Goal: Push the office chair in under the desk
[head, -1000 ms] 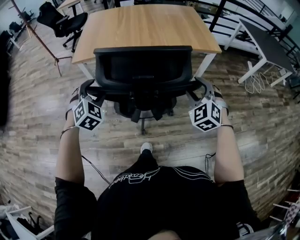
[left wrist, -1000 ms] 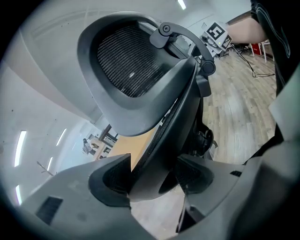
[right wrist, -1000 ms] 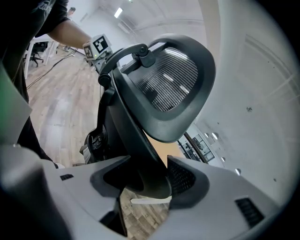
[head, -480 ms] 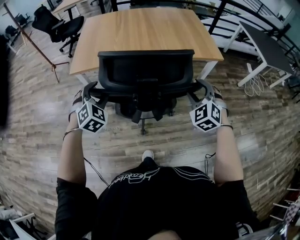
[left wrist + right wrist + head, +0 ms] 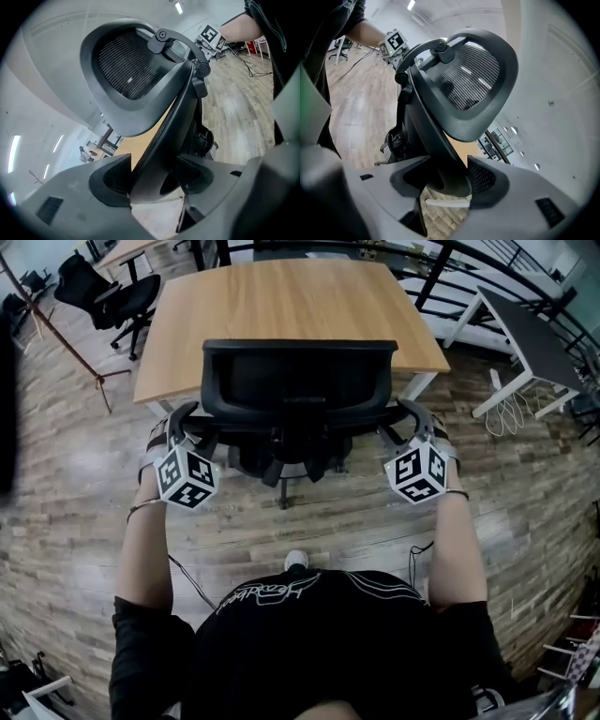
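Head view shows the office chair (image 5: 298, 381) with its backrest at the near edge of the wooden desk (image 5: 281, 296), my 2 claws at its sides. Only the left gripper view shows my left claw (image 5: 154, 176) pinching the chair's dark back frame between both pads. The right gripper view shows my right claw (image 5: 447, 178) pinching the frame's other side.

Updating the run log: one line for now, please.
left gripper: shut on office chair back frame | right gripper: same | desk: chair backrest at near edge
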